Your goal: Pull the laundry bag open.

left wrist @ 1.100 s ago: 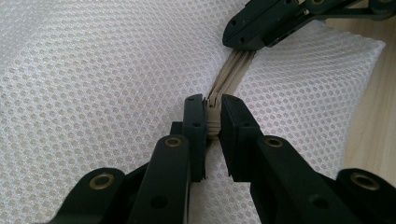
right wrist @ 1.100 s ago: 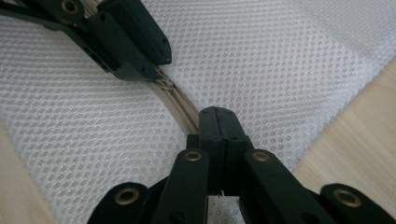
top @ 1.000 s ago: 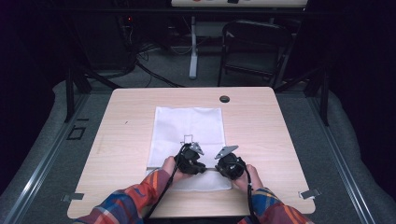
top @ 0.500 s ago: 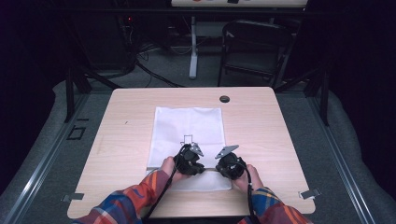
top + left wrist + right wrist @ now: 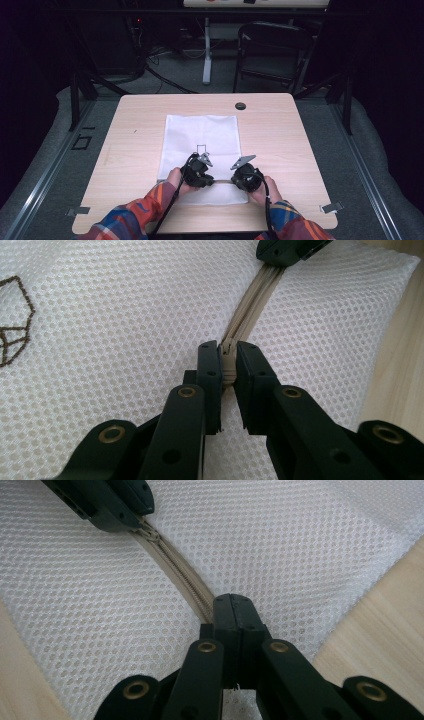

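A white mesh bag (image 5: 202,137) lies flat on the wooden table (image 5: 135,150), with a beige zipper (image 5: 250,310) running across its near end. My left gripper (image 5: 227,362) is shut on the zipper, whose beige band is pinched between the pads. In the high view it sits at the bag's near edge (image 5: 202,176). My right gripper (image 5: 232,607) is shut on the zipper a short way along the same band, near the bag's corner, and appears in the high view (image 5: 245,179). The two grippers face each other along the zipper (image 5: 185,577).
A small dark outline logo (image 5: 201,148) is printed on the bag just beyond the grippers. A round cable hole (image 5: 240,106) sits near the table's far edge. A folding chair (image 5: 272,50) and cables stand on the floor behind the table.
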The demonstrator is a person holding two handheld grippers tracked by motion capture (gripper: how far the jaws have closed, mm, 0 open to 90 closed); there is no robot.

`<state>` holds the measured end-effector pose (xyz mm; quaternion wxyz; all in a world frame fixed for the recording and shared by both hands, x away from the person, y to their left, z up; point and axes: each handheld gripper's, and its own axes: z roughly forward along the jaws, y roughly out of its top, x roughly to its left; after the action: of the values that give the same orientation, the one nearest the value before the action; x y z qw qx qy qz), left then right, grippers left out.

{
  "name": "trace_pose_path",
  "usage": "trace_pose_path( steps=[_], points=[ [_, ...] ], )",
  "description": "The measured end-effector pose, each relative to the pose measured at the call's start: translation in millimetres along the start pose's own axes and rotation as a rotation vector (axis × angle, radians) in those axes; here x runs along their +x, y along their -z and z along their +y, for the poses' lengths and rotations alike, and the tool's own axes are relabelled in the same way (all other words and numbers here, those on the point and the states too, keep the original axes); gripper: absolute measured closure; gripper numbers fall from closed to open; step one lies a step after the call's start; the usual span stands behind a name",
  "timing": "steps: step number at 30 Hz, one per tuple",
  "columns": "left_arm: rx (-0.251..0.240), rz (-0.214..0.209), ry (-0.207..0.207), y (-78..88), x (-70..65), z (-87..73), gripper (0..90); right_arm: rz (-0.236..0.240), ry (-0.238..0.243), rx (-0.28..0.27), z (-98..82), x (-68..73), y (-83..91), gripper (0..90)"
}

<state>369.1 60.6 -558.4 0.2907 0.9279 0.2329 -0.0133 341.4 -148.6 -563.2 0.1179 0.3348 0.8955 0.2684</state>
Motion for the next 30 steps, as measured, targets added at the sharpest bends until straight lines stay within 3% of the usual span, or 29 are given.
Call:
trace_pose_path(
  steps=[30],
  points=[
    [0.016, 0.015, 0.040, 19.0, 12.6, -21.2, 81.2, -0.003, -0.005, 0.003, 0.3, 0.3, 0.0, 90.0]
  ],
)
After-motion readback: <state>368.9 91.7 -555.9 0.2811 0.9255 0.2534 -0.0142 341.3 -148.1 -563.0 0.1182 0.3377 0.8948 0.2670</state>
